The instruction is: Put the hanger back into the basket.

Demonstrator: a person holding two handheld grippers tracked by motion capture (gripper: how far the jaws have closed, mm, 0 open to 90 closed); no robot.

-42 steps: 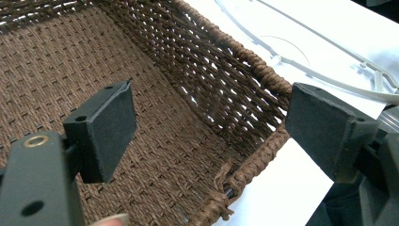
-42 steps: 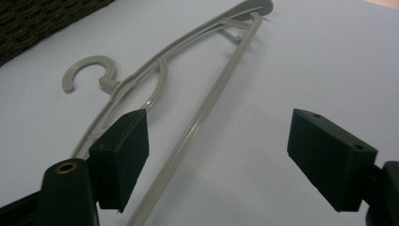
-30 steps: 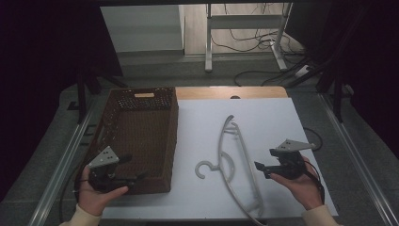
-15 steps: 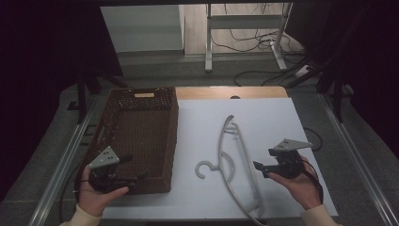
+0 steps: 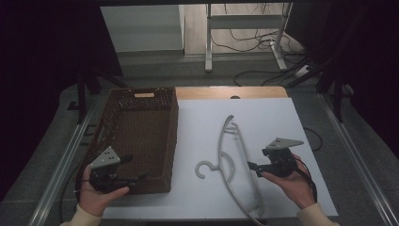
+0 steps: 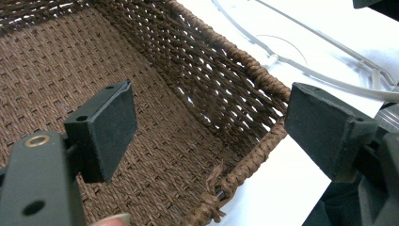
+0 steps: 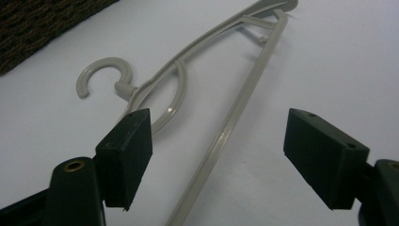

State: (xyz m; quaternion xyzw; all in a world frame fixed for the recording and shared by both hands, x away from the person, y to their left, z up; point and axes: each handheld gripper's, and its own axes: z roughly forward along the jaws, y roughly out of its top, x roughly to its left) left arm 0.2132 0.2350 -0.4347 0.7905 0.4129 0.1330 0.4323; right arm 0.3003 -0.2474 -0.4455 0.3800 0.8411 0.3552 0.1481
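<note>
**Op A:** Starting with the high view: I have the right gripper [image 5: 254, 166] just right of the hanger [image 5: 234, 165], jaws spread, nothing between them. The hanger lies flat on the white table [image 5: 273, 117], hook [image 5: 206, 168] toward the basket [image 5: 141, 136], which sits just left of the hanger. My left gripper [image 5: 136, 178] is at the basket's near right corner, the corner closest to the hanger.

**Op B:** Is the left one holding that rim?

**Op A:** Going to the left gripper view: no. Its jaws stand wide, one over the basket [image 6: 141, 94] floor, the other outside the wall [image 6: 226, 84], straddling the rim without touching it. The hanger [image 6: 320, 70] lies just beyond that wall.

**Op B:** And the right gripper view?

**Op A:** The hanger's [image 7: 221, 136] long bar runs up between my open jaws, closer to the left pad. The hook [image 7: 101, 75] is off to the left of it, toward the basket [image 7: 42, 28].

**Op B:** So how would you take it?

**Op A:** I'd judge the bar is the best hold: centre it between the pads, go low so they reach under its edge, then close squarely. It's thin and flat on the table, so a skewed pinch could flick it away.
</note>
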